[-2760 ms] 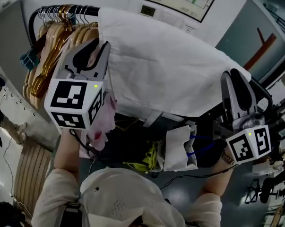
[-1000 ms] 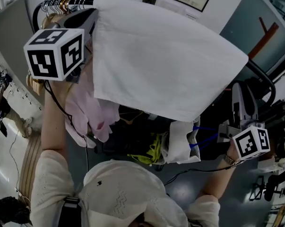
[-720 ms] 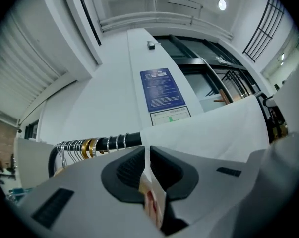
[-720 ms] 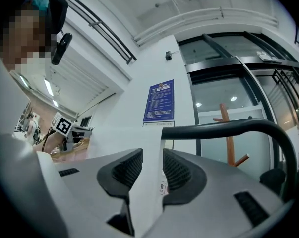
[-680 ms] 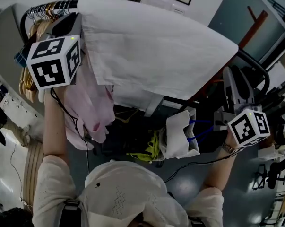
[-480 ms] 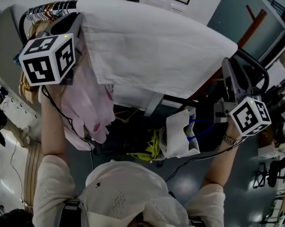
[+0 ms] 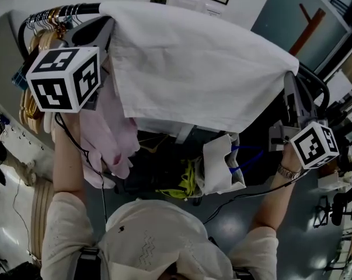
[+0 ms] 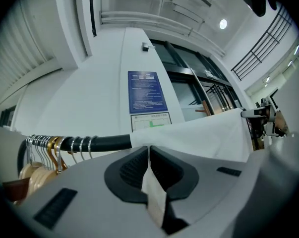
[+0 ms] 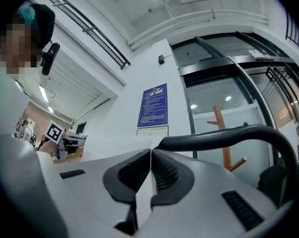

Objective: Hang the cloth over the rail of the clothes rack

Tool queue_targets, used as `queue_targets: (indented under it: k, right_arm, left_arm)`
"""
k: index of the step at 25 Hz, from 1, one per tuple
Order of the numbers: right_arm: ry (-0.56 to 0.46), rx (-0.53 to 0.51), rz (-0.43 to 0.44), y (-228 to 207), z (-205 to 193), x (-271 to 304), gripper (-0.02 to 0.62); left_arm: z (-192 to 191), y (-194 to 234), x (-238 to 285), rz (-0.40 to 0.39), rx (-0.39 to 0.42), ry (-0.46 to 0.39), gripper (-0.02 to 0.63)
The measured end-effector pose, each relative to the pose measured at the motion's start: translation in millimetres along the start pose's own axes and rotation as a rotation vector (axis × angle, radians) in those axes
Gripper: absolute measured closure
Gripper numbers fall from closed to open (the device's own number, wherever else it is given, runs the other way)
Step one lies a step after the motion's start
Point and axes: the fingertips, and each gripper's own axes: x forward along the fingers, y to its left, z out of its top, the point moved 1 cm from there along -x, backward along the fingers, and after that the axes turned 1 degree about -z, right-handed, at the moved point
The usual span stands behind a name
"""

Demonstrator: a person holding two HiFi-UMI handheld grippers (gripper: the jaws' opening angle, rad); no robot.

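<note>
Now the cloth is draped, pinched at both ends

The white cloth (image 7: pixel 199 69) lies over the black rail (image 7: pixel 76 9) of the rack and hangs down toward the person, just beside the hangers (image 7: pixel 38 39) and a pink garment (image 7: pixel 108 133). The left gripper (image 7: pixel 100 27) is clamped on a fold of the cloth's edge right at the rail, likely to pin that end in place. The right gripper (image 7: pixel 295 95) has just been closing its jaws, which meet on a strip of the far edge where the rail bends down — probably so both hands can draw the cloth flat and even.
</note>
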Motion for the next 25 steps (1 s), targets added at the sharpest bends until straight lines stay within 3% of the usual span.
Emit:
queue_targets:
  k: [4,6,8,9,12,15,17,19,22,25]
  right_arm:
    - [-0.005,0.060,-0.068,-26,2,-18,0.574]
    - [0.004,0.052,-0.093,-29,-3,-24,0.572]
    - [0.025,0.031,-0.111,-28,-8,-26,0.556]
    - [0.022,0.021,-0.131,-28,-9,-29,0.518]
    - [-0.046,-0.075,-0.269,-39,-3,-46,0.498]
    - [-0.107,-0.197,-0.352,-37,0,-67,0.499]
    - [-0.158,-0.182,-0.283,-14,-2,-80,0.501]
    - [-0.167,-0.132,-0.179,16,-14,-87,0.570]
    - [-0.142,-0.052,-0.078,52,-53,-88,0.578]
    - [-0.092,0.078,0.000,80,-110,-84,0.578]
  left_arm:
    - [9,-30,5,-0.052,0.016,-0.026,0.581]
    - [10,-36,6,-0.035,0.014,-0.043,0.581]
    - [10,-33,3,0.023,0.017,-0.061,0.580]
    - [9,-31,-1,0.057,0.023,-0.069,0.580]
    - [11,-18,-16,0.173,0.022,-0.116,0.578]
    - [18,-10,-41,0.225,-0.043,-0.261,0.580]
    - [20,-22,-58,0.167,-0.064,-0.356,0.581]
    - [15,-45,-70,0.073,-0.070,-0.393,0.584]
    - [-18,-84,-77,-0.050,-0.073,-0.340,0.594]
    - [-72,-124,-79,-0.187,-0.127,-0.265,0.594]
